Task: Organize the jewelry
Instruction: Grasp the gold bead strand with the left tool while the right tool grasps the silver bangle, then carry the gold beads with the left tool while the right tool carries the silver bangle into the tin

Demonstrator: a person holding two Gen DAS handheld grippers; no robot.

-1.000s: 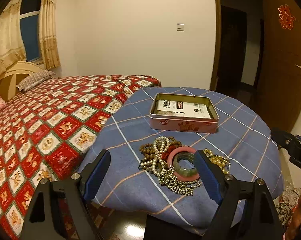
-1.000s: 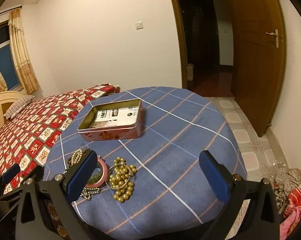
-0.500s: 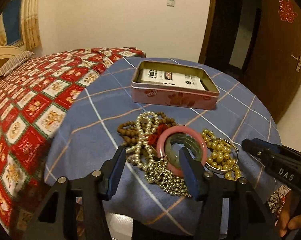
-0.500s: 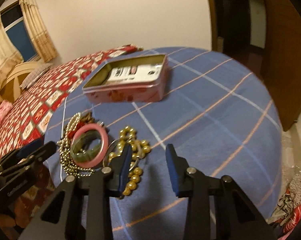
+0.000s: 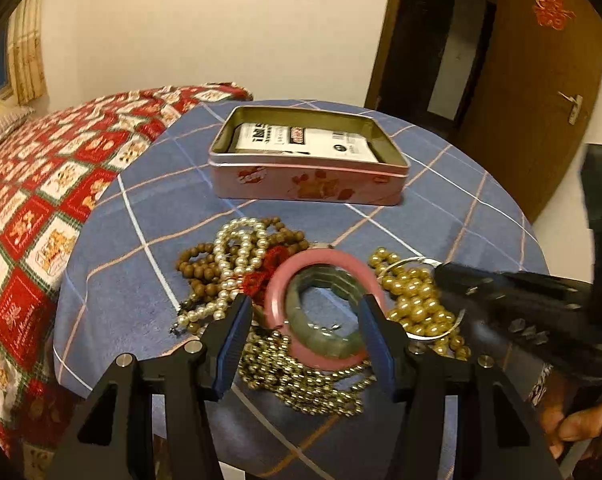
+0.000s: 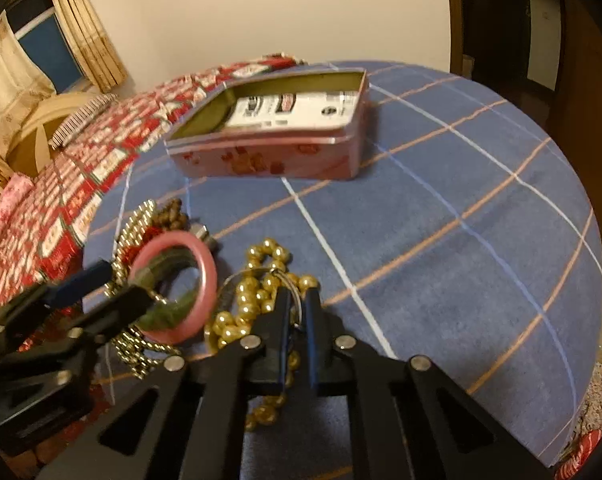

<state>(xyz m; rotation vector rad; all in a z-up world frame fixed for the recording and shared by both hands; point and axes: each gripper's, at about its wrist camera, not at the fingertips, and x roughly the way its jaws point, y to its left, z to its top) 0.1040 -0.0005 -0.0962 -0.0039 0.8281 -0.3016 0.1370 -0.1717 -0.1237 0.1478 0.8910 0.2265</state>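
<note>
My left gripper (image 5: 303, 332) is spread around the pink bangle (image 5: 325, 260); my right gripper (image 6: 297, 308) pinches the gold bead bracelet (image 6: 257, 292), near of the pink tin (image 5: 307, 176).

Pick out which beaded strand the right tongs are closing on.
The gold bead strand, right of the pink bangle: the right tongs pinch its wire ring. The white pearl and brown wooden strands lie untouched.

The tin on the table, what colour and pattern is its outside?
Pink with red floral prints on the tin; clearest in the left wrist view.
</note>
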